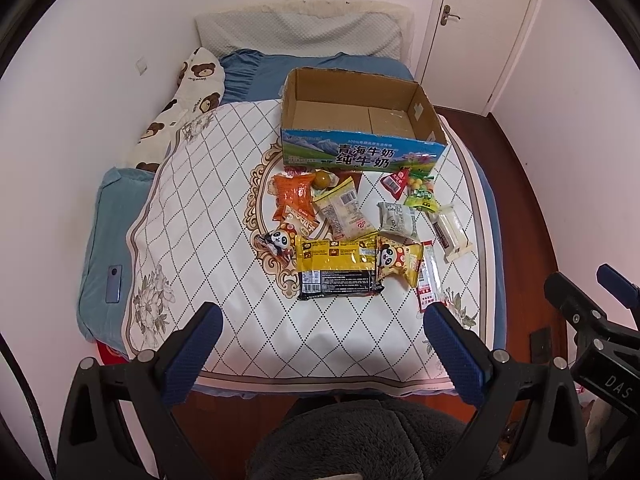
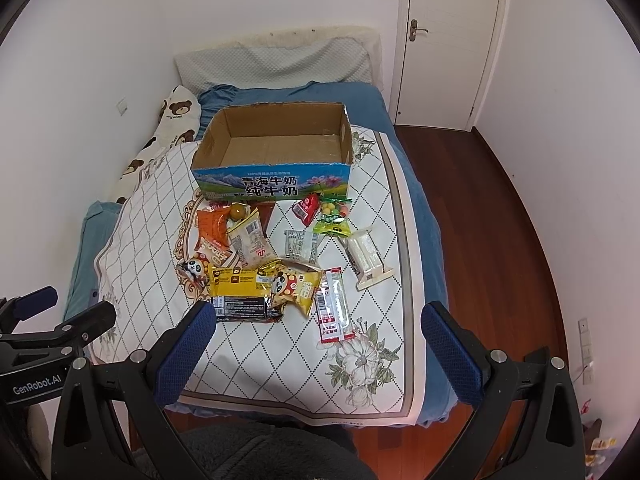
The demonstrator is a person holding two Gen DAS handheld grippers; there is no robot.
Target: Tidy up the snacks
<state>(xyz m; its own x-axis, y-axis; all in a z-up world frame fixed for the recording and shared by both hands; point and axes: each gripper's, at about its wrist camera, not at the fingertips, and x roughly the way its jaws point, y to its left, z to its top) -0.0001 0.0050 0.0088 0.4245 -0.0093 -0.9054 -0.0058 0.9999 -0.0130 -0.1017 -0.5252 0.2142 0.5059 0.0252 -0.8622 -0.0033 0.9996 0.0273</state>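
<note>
An open, empty cardboard milk box (image 1: 360, 148) (image 2: 276, 184) stands on the bed's patterned quilt (image 1: 192, 216) (image 2: 140, 240). Several snack packets lie in front of it: a large yellow-and-black pack (image 1: 338, 270) (image 2: 240, 292), a yellow panda bag (image 1: 400, 260) (image 2: 298, 286), an orange bag (image 1: 294, 194) (image 2: 212, 226), a white bar (image 1: 450, 230) (image 2: 370, 258), a red-and-clear stick (image 1: 428, 276) (image 2: 334, 306). My left gripper (image 1: 324, 320) and right gripper (image 2: 320, 320) are both open and empty, held above the bed's near end, short of the snacks.
Pillows (image 1: 300, 32) and a bear-print cushion (image 1: 192, 92) lie at the bed's head and left side. A phone (image 1: 114, 284) rests on the blue pillow at left. A white door (image 2: 452, 40) and wood floor (image 2: 500, 220) are at the right.
</note>
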